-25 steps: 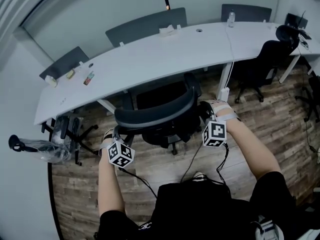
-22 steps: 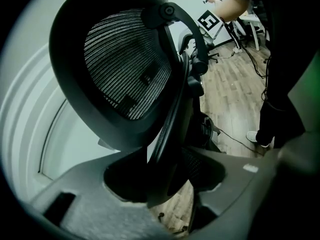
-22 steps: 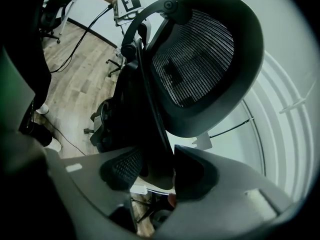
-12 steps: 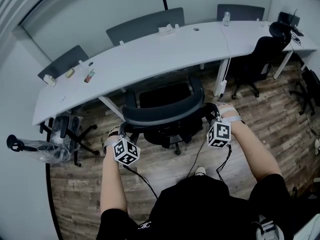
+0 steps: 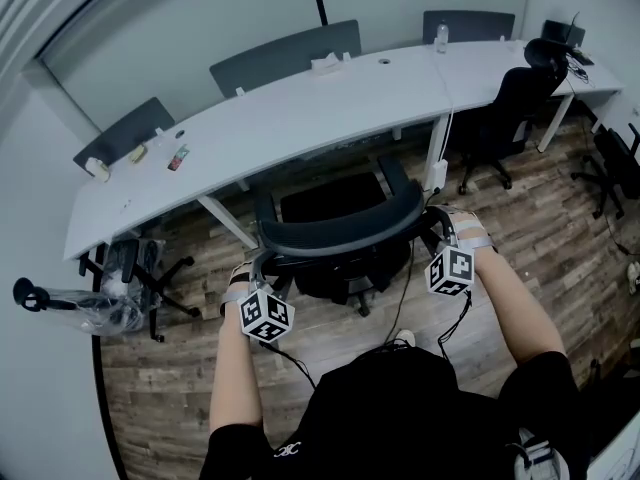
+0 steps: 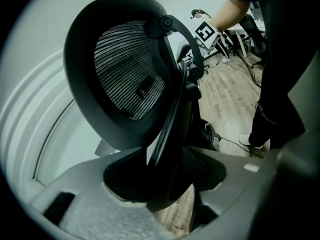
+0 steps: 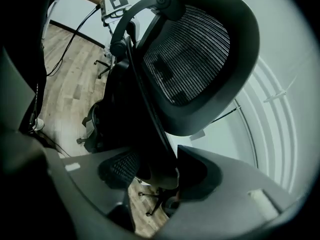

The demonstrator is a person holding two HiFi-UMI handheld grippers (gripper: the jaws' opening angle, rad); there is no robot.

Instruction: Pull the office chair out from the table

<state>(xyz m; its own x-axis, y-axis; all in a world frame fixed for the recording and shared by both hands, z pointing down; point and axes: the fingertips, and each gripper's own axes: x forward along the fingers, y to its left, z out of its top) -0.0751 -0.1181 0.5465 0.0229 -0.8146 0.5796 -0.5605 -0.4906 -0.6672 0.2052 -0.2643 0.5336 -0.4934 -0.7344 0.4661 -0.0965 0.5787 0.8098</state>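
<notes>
The left gripper (image 5: 256, 266) and right gripper (image 5: 434, 224) sit at opposite ends of the chair (image 5: 340, 236) backrest, whose curved top rim spans the space between them. Both pairs of jaws stand fairly wide and are opening, each with the backrest's edge between them. The seat lies just beyond the grippers, and the table (image 5: 300, 108) runs across farther off.

Office: long desk (image 5: 290, 118), swivel chairs (image 5: 340, 234)
</notes>
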